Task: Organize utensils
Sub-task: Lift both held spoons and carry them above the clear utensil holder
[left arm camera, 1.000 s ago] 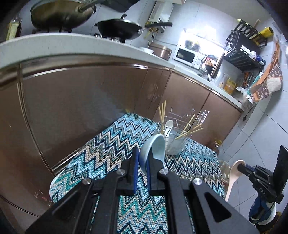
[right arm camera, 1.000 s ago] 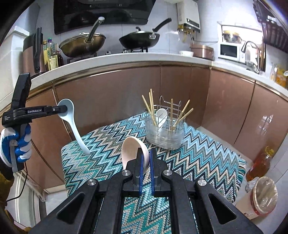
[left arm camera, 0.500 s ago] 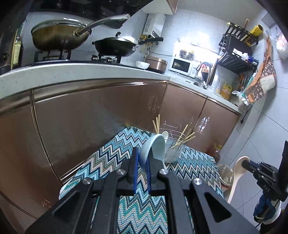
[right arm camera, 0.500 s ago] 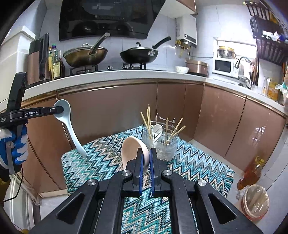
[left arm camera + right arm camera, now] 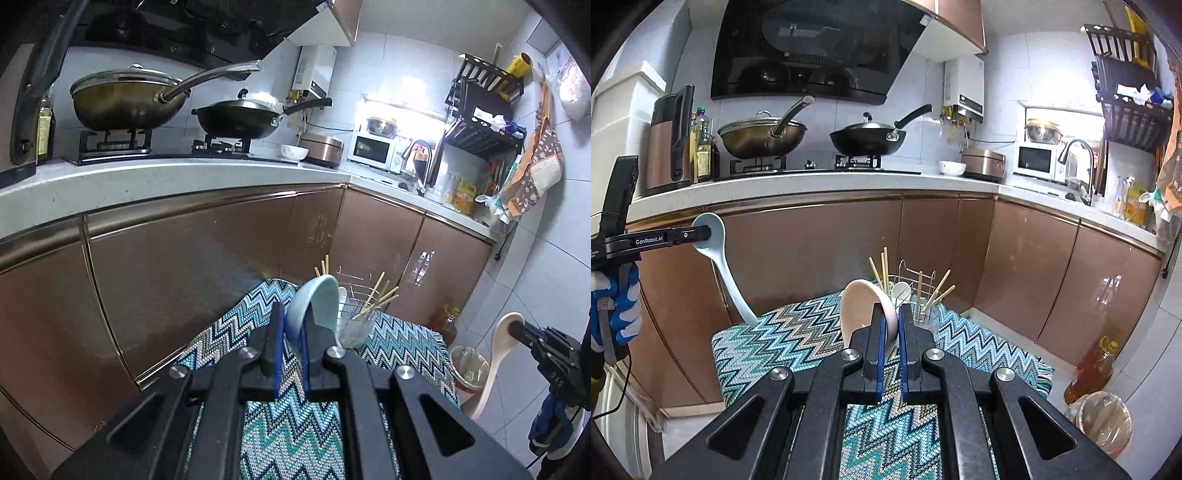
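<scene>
Above the zigzag-cloth bench, left hand-held gripper clamps blue spoon; right hand-held gripper clamps pink spoon. Holder has chopsticks, one spoon; both carried spoons not yet deposited.

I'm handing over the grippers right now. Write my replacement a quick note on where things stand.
Left gripper: shut on the light blue spoon by its bowl, handle hanging down.
Right gripper: shut on the beige spoon, same grip.
Utensil holder stands on the zigzag cloth, already holding chopsticks and a white spoon.
Left to do: put both held spoons into the holder.
</scene>
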`<state>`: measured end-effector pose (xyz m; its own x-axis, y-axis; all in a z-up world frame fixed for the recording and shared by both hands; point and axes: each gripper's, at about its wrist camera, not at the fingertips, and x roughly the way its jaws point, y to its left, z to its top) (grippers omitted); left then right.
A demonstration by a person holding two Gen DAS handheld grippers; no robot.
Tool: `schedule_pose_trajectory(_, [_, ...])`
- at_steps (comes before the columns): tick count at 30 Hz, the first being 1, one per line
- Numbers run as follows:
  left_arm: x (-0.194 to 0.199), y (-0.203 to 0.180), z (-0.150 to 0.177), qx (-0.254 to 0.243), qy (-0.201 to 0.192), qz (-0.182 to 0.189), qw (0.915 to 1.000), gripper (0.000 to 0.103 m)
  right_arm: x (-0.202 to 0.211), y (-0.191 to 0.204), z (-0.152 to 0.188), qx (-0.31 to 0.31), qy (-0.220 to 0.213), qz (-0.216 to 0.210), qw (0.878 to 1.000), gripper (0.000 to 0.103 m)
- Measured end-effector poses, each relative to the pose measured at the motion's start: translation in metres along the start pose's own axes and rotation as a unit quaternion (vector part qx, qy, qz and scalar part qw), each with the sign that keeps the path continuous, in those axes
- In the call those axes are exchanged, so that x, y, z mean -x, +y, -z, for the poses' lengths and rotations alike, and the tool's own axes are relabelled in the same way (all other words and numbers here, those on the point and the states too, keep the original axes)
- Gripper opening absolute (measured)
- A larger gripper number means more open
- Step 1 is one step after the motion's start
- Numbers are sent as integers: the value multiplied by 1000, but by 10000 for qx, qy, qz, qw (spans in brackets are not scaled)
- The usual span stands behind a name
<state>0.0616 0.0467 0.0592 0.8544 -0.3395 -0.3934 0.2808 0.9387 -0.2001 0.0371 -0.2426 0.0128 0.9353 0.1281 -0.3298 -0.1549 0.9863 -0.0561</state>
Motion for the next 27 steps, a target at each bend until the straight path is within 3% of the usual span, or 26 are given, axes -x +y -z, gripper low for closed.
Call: schedule_pose_trajectory(27, [13,-2,-22,-78,-318,-161,9993,7,13,-4,-24,120,-454,127,9988,6])
